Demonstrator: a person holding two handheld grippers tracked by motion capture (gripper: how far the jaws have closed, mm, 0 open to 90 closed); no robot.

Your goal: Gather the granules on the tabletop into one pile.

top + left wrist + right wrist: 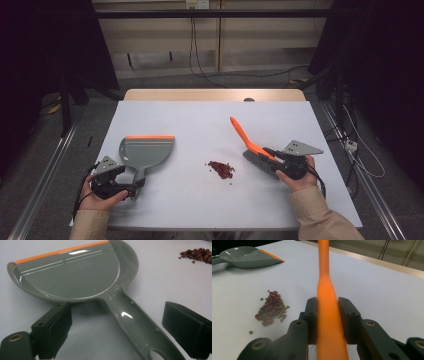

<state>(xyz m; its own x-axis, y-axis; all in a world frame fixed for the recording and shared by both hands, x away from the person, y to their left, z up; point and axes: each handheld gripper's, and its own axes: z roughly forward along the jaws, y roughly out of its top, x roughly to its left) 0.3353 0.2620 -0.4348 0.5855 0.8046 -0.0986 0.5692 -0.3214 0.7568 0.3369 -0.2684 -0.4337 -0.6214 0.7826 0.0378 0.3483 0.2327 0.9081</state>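
Observation:
A grey dustpan (pixel 146 151) with an orange lip lies flat on the left of the white table (pixel 200 115), its handle (pixel 136 326) pointing toward me. My left gripper (pixel 131 188) is open, and its jaws stand on either side of that handle without touching it (pixel 117 315). An orange-handled brush (pixel 250 145) with grey bristles (pixel 260 162) rests bristles-down on the right. My right gripper (pixel 276 159) is shut on the brush's orange handle (pixel 328 315). A small pile of red and green beans (pixel 221 169) lies between dustpan and brush.
The table's wooden far edge (pixel 215 94) borders a floor with cables. Bare white surface stretches behind the beans and in front of them. The person's sleeves (pixel 320 220) come in from the near edge.

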